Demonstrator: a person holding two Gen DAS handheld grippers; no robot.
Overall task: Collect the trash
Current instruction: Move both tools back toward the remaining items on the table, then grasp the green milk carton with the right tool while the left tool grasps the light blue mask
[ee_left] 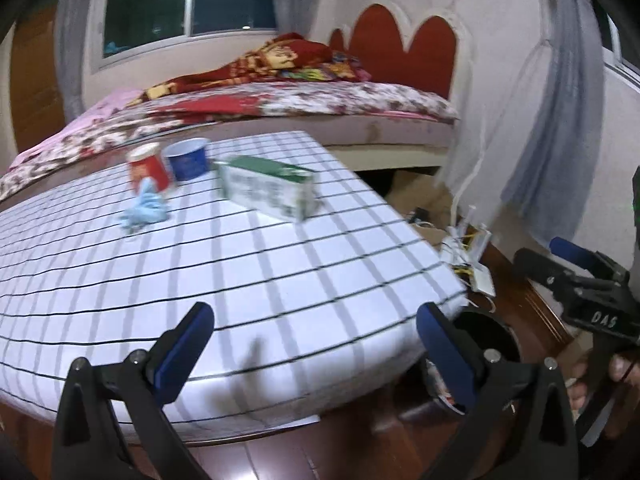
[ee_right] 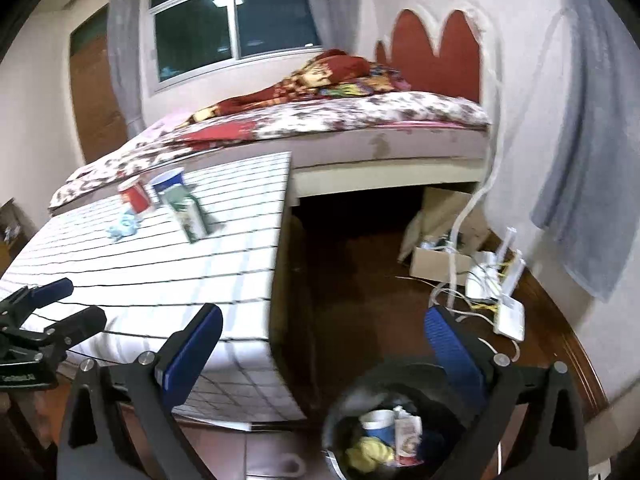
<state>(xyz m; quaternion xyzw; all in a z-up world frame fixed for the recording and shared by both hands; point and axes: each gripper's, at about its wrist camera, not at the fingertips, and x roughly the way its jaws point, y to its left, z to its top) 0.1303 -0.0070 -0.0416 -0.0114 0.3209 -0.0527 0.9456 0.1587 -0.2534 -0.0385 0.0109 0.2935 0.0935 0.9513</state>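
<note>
Four pieces of trash sit toward the far end of the white grid-checked tablecloth (ee_left: pixel 248 280): a red paper cup (ee_left: pixel 148 170), a blue round tub with a white rim (ee_left: pixel 187 159), a green-and-white rectangular carton lying on its side (ee_left: pixel 268 188), and a crumpled pale-blue tissue (ee_left: pixel 145 208) touching the red cup's base. On the dark wooden floor beside the table, a black round bin (ee_right: pixel 400 420) holds a blue-and-white cup (ee_right: pixel 378 426), a small white packet (ee_right: pixel 408 434) and a yellow crumpled wad (ee_right: pixel 370 454). Left gripper (ee_left: pixel 316 348): blue-padded fingers spread wide, empty, over the table's near edge. Right gripper (ee_right: pixel 320 350): spread wide, empty, above the bin.
</note>
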